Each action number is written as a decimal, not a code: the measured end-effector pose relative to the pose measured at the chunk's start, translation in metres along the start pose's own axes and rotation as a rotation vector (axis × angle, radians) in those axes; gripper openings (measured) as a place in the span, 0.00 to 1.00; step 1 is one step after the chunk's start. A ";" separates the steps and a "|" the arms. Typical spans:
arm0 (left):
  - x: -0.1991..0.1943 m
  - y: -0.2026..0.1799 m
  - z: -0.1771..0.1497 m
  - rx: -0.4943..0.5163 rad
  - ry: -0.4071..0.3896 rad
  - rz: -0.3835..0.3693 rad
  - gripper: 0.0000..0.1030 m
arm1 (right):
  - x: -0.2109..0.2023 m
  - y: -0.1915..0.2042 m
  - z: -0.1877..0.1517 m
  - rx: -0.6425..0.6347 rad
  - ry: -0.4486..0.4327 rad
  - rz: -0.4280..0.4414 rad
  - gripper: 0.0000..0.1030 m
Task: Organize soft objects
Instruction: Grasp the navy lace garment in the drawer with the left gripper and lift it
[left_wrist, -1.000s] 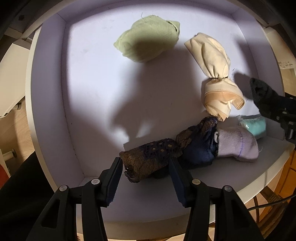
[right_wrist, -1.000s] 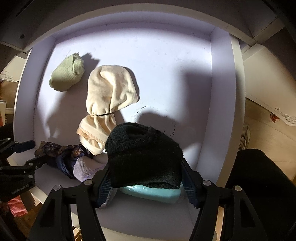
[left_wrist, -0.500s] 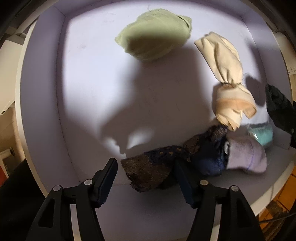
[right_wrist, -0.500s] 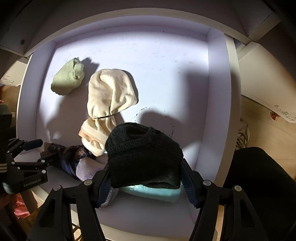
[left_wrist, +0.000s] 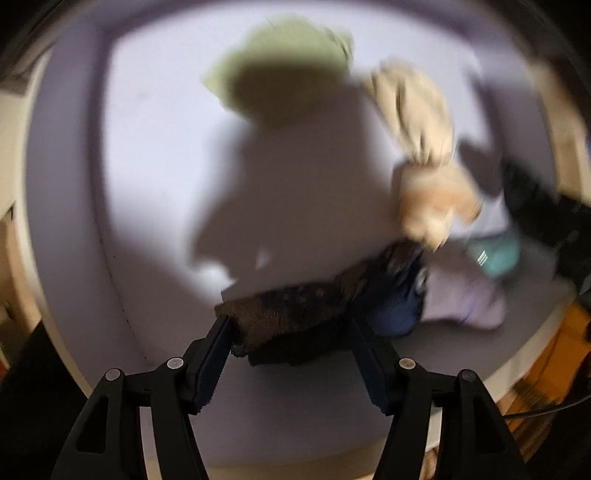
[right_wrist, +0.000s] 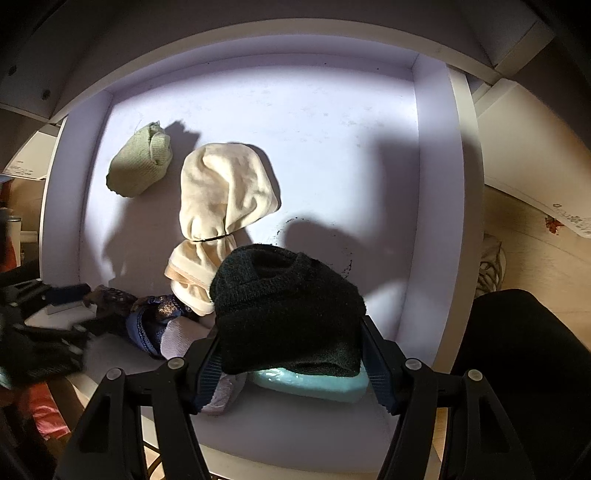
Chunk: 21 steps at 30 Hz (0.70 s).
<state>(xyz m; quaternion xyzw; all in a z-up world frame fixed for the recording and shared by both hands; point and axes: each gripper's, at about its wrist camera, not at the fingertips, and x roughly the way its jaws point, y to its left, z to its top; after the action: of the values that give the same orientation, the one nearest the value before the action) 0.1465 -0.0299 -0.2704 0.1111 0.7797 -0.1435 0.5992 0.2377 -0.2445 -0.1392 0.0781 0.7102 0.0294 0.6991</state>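
A white drawer holds rolled soft things. My left gripper straddles a brown patterned cloth at the drawer's near edge. Its jaws are closing, the cloth fills the gap between them, and the view is blurred. A navy bundle and a lilac sock lie to the right of the cloth. My right gripper is shut on a black knitted bundle, held above a teal item. A cream tied bundle and a green roll lie further back.
The drawer's back right floor is bare, with sunlight on it. Cabinet panels frame the drawer on both sides. A person's dark clothing fills the lower right of the right wrist view.
My left gripper has spread its fingers wider and sunk lower around the brown cloth; its view has gone blurred. The right gripper has stayed still with the black bundle.
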 end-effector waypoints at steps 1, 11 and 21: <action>0.009 -0.004 0.000 0.026 0.025 0.006 0.63 | 0.001 0.002 -0.002 0.002 0.001 -0.002 0.66; -0.012 0.029 0.010 -0.132 -0.223 0.107 0.76 | 0.005 -0.004 -0.002 0.017 0.005 0.003 0.66; 0.005 0.044 -0.008 -0.299 -0.154 -0.283 0.76 | 0.010 -0.002 -0.002 0.015 0.007 0.011 0.66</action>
<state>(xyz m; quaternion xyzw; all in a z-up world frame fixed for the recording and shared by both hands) 0.1532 0.0144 -0.2776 -0.1006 0.7521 -0.1169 0.6408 0.2352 -0.2443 -0.1496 0.0869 0.7125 0.0282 0.6957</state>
